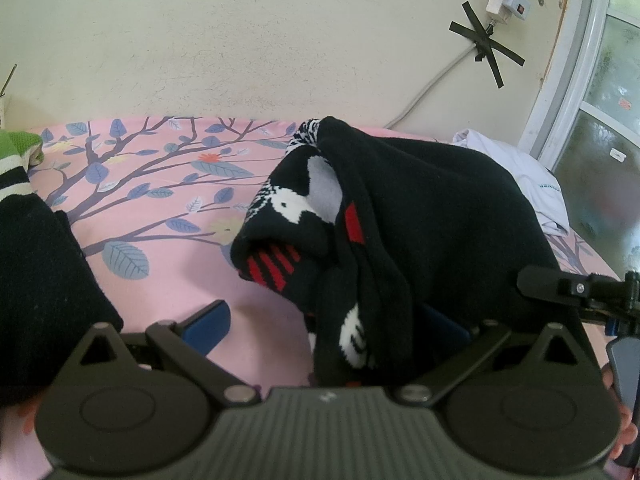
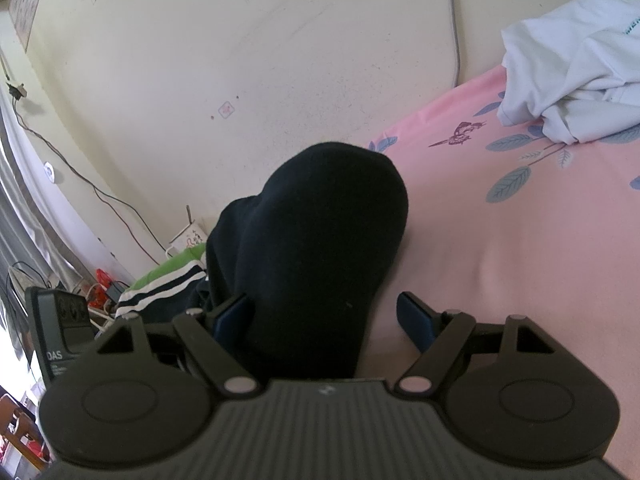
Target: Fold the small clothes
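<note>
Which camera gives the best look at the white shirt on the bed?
The right wrist view: the white shirt lies crumpled and unobstructed at upper right on the pink sheet. The left wrist view shows only a strip of it behind the black sock.

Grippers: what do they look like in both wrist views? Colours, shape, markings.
Both match: the left gripper and the right gripper have matte black linkage arms with silver pivot pins, blue finger pads, a ribbed grey body with two round black discs, and a small white mark at centre. No cables or sleeves visible.
</note>
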